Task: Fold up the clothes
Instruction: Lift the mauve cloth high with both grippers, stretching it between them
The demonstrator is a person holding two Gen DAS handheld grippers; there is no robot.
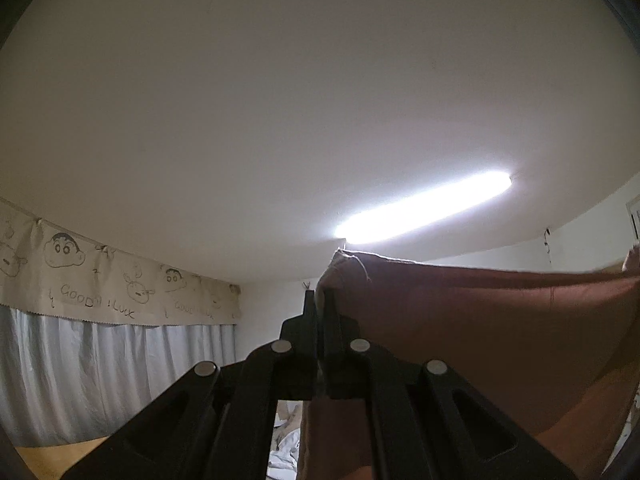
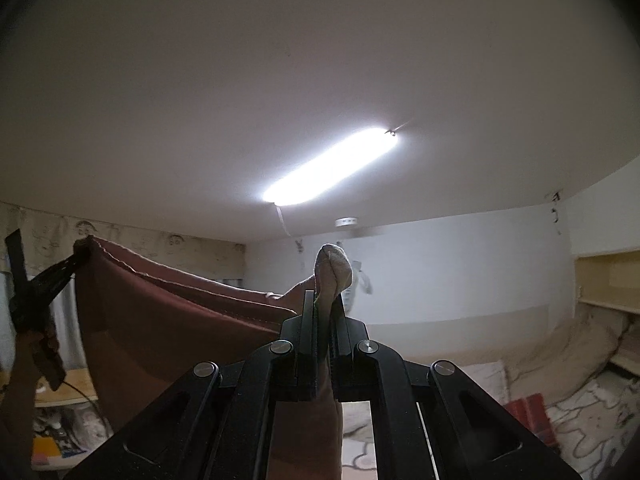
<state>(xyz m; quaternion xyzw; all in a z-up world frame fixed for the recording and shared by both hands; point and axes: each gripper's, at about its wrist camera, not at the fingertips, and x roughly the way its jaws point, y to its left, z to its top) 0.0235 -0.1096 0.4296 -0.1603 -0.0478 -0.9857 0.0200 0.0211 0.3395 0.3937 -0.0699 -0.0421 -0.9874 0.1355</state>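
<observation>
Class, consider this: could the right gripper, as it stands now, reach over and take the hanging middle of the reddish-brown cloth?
Probably not. The right gripper is already shut on one corner of the reddish-brown cloth, and the left gripper pinches the other, so letting go would drop that end.

Both wrist cameras sit just behind their gripper fingers and tilt steeply upward, so ceiling fills most of each frame. Left view faces the curtain (image 1: 100,364) wall; right view faces the white wall corner and bedding (image 2: 560,360). Shared: the ceiling tube light (image 1: 424,208) (image 2: 332,166), the cartoon valance (image 1: 120,284) (image 2: 168,246), and the maroon cloth (image 1: 480,320) (image 2: 168,320) close in front.
</observation>
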